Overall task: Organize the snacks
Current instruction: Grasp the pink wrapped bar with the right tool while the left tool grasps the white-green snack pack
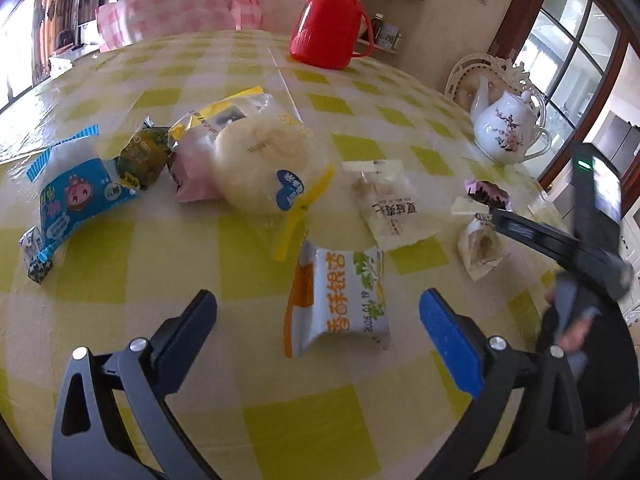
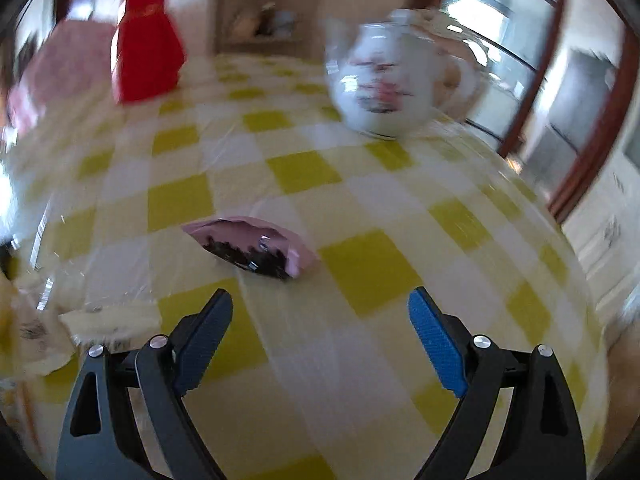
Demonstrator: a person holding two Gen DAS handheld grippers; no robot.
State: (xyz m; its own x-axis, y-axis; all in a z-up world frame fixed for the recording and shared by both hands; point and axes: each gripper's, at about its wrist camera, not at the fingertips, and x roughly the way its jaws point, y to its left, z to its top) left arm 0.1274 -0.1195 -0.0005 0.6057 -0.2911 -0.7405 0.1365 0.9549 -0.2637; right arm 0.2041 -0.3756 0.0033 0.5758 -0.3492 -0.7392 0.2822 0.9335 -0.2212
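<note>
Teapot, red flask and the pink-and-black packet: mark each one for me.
Teapot [image 1: 505, 128]: left wrist view, on the flowered belly.
Red flask [image 1: 328, 24]: left wrist view, on the body below the cap.
Pink-and-black packet [image 2: 251, 247]: right wrist view, on the middle of the wrapper.

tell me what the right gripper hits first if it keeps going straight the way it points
Most likely the pink packet. The right gripper is open and empty, and that packet lies just ahead of its fingertips, slightly left of centre. The teapot stands well beyond it. The view is blurred, so depth is uncertain.
</note>
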